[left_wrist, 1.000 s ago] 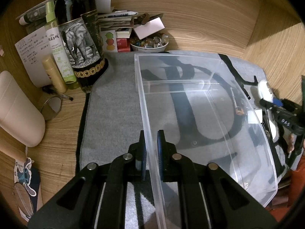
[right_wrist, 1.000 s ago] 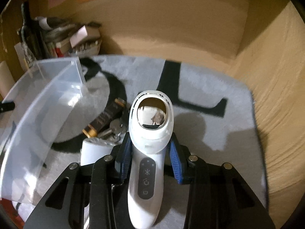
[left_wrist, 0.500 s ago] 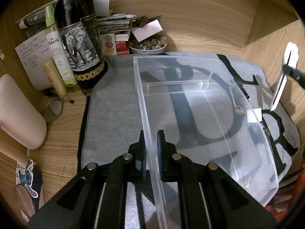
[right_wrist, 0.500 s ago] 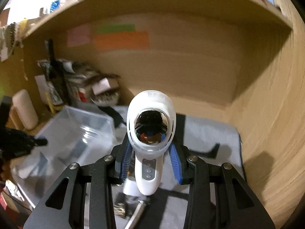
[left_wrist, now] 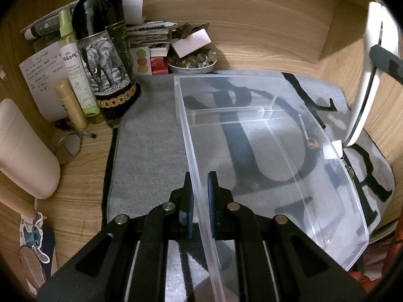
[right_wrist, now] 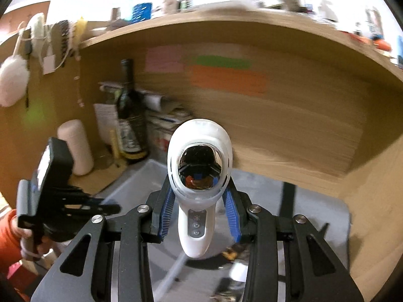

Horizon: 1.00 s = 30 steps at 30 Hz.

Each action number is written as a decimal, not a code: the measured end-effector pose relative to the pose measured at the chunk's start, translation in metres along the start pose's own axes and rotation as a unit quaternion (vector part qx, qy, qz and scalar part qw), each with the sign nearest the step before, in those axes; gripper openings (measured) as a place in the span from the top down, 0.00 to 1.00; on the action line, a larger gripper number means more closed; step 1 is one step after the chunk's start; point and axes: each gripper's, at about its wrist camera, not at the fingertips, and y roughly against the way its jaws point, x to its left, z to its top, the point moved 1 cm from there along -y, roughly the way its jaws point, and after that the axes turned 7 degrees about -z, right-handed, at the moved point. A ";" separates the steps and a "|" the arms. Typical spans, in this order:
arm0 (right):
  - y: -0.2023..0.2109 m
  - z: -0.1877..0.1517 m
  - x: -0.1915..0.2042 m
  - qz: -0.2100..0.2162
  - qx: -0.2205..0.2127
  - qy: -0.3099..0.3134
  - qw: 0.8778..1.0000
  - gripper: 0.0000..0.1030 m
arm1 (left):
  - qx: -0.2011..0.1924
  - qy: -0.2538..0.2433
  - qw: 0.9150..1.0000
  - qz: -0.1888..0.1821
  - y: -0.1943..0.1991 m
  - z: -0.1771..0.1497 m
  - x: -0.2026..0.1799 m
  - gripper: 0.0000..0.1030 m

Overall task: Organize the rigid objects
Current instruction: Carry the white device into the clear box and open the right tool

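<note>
Left gripper (left_wrist: 200, 198) pinches the bin (left_wrist: 327, 151) wall. Right gripper (right_wrist: 199, 216) holds the white device (right_wrist: 199, 176) in the air, near the bin. Bin looks empty, so 0 items stowed; some small items remain on the mat (left_wrist: 151, 138).

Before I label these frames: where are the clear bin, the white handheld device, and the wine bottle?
clear bin (left_wrist: 335, 168), left wrist view, right wall.
white handheld device (right_wrist: 199, 236), right wrist view, handle below buttons.
wine bottle (left_wrist: 103, 68), left wrist view, elephant label.

Place: you're at a home desk nook with wood-grain walls.
Surface: grey lettered mat (left_wrist: 151, 136) on the wood.
Clutter: wine bottle (left_wrist: 103, 50), spray bottle (left_wrist: 75, 70), bowl of beads (left_wrist: 192, 63), handwritten note (left_wrist: 41, 75).
Wall: coloured sticky notes (right_wrist: 226, 75).
Above: crowded shelf (right_wrist: 201, 17).
</note>
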 end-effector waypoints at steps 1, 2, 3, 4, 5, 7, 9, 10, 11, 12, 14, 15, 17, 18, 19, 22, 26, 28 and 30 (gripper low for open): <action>-0.003 0.000 0.005 0.004 0.004 0.003 1.000 0.67 | -0.001 0.000 1.000 -0.001 0.000 0.000 0.000 0.90; -0.007 -0.001 0.010 0.009 0.009 0.007 1.000 0.67 | -0.002 0.000 1.000 -0.002 0.000 -0.001 0.000 0.90; -0.014 -0.002 0.017 0.014 0.019 0.013 1.000 0.67 | -0.002 0.000 1.000 -0.003 0.000 -0.001 0.001 0.90; -0.018 -0.004 0.021 0.018 0.028 0.017 0.999 0.67 | -0.003 0.000 1.000 -0.004 0.000 -0.001 0.001 0.90; -0.024 -0.006 0.026 0.023 0.037 0.021 0.999 0.67 | -0.003 0.000 1.000 -0.006 0.001 -0.001 0.001 0.90; -0.033 -0.008 0.033 0.028 0.054 0.025 0.998 0.67 | -0.004 0.000 1.000 -0.008 0.000 -0.001 0.002 0.90; -0.043 -0.014 0.040 0.032 0.073 0.033 0.996 0.67 | -0.004 -0.001 1.000 -0.009 0.000 0.000 0.002 0.90; -0.049 -0.016 0.043 0.033 0.082 0.036 0.995 0.67 | -0.004 -0.002 1.000 -0.009 0.000 0.000 0.002 0.90; -0.055 -0.018 0.047 0.036 0.094 0.041 0.994 0.67 | -0.005 -0.002 1.000 -0.010 0.000 0.000 0.002 0.90; -0.060 -0.021 0.050 0.040 0.103 0.044 0.993 0.67 | -0.005 -0.002 1.000 -0.011 0.000 0.000 0.002 0.90; -0.066 -0.023 0.053 0.043 0.117 0.050 0.991 0.67 | -0.006 -0.001 1.000 -0.013 0.000 0.000 0.003 0.90; -0.072 -0.026 0.056 0.044 0.128 0.055 0.989 0.67 | -0.007 -0.001 1.000 -0.014 0.000 0.000 0.003 0.90; -0.075 -0.029 0.056 0.049 0.142 0.060 0.987 0.67 | -0.007 -0.002 1.000 -0.015 0.000 0.000 0.003 0.90; -0.077 -0.031 0.057 0.054 0.151 0.061 0.985 0.67 | -0.008 -0.002 1.000 -0.015 0.000 0.000 0.003 0.90; -0.078 -0.032 0.057 0.057 0.156 0.062 0.984 0.67 | -0.008 -0.003 1.000 -0.015 0.000 -0.001 0.003 0.90; -0.085 -0.035 0.060 0.061 0.172 0.069 0.981 0.67 | -0.008 -0.003 1.000 -0.015 0.000 -0.001 0.003 0.90; -0.093 -0.041 0.064 0.066 0.195 0.082 0.975 0.67 | -0.008 -0.003 1.000 -0.015 0.000 0.000 0.004 0.90; -0.098 -0.044 0.067 0.069 0.209 0.090 0.971 0.67 | -0.007 -0.004 1.000 -0.015 0.000 0.000 0.003 0.90; -0.101 -0.049 0.068 0.071 0.221 0.094 0.968 0.67 | -0.007 -0.005 1.000 -0.014 0.000 0.000 0.003 0.90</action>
